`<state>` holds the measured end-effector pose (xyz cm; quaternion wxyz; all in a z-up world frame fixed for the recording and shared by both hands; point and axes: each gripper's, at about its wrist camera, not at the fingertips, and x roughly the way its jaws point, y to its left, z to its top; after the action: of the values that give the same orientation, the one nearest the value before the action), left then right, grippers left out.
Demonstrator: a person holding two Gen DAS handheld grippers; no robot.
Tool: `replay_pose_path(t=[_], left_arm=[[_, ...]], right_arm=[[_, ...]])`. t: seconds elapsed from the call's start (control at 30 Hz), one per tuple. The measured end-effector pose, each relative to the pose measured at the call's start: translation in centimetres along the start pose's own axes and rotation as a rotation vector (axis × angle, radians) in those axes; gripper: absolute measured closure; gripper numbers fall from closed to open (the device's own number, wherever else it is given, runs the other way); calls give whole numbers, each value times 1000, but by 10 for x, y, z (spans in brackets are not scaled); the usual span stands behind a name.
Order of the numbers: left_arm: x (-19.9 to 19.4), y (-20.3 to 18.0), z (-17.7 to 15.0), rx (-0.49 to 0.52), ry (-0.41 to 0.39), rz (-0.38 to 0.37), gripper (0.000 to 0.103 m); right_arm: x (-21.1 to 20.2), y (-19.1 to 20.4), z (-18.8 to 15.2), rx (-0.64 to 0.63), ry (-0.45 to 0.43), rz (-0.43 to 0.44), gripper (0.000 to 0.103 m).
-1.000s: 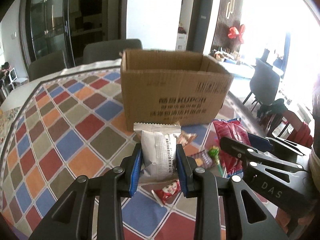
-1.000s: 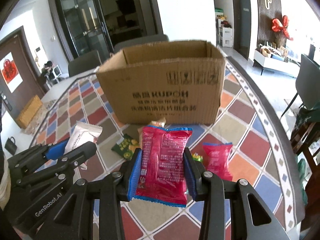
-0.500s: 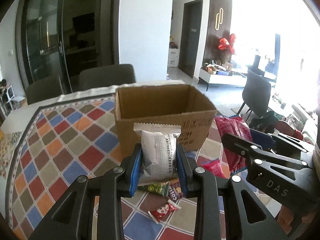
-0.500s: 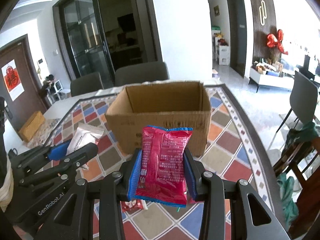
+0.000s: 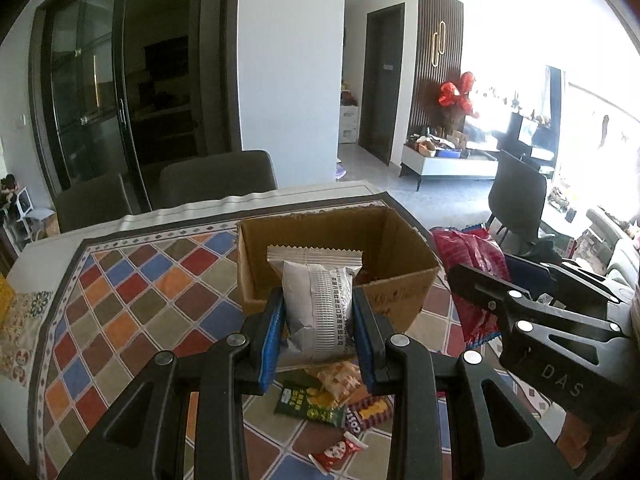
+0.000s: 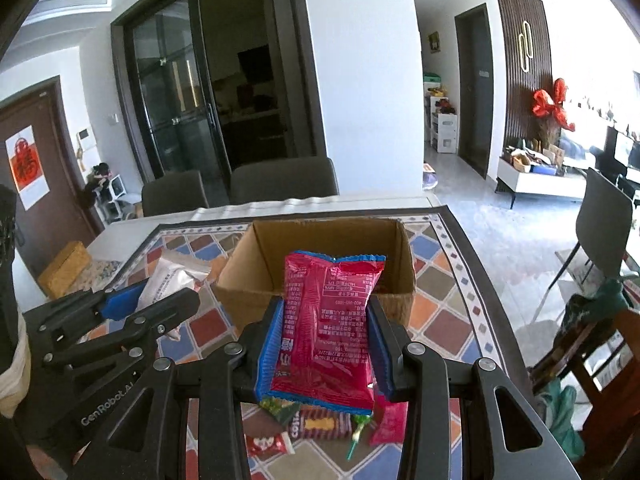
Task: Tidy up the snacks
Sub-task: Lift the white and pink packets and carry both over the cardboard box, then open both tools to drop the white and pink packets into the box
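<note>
Silver snack packet (image 5: pixel 318 308) pinched upright between the blue pads of the left gripper (image 5: pixel 318 334), lifted clear of the table and lined up in front of the open cardboard box (image 5: pixel 404 288). Red snack packet (image 6: pixel 326 328) clamped the same way in the right gripper (image 6: pixel 325 350), also raised, with the box (image 6: pixel 240 280) just beyond it. Carrying step, by the look of it: both packets picked, neither yet inside. Next move probably calls for reaching forward over the near wall of the box, then spreading the jaws so each packet drops in. More loose snacks (image 6: pixel 320 424) lying on the table below the grippers, among them a green packet (image 5: pixel 310 400) and a small red one (image 5: pixel 338 450). Chequered tablecloth (image 5: pixel 132 300) in red, blue, orange and olive under everything. Grey chairs (image 6: pixel 280 180) behind the table, dark glass doors (image 6: pixel 176 92), a bright living area off to the right.
</note>
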<state>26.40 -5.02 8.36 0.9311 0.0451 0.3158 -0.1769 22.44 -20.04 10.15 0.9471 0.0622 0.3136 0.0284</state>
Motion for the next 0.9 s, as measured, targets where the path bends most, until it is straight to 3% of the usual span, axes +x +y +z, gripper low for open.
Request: replay_pose_path(t=[0.47,0.7,0.77,0.83,0.9], left_arm=[[67,16,42,-23,111,-9,70],[104,23,53,-3,158,15,70],[111,25,55,-10,165,26,63],[113,28,54,-20,162,35,48],[111,27,52,-17,156,51,47]], right_arm=[[70,-15,42,4,98,49,62],[111,-20,55,-15,158,29,62],[121,-23,58,-10,165,26,62],[129,-26,59,-10,176,16,62],[130,-28,59,-17,172,-14,62]])
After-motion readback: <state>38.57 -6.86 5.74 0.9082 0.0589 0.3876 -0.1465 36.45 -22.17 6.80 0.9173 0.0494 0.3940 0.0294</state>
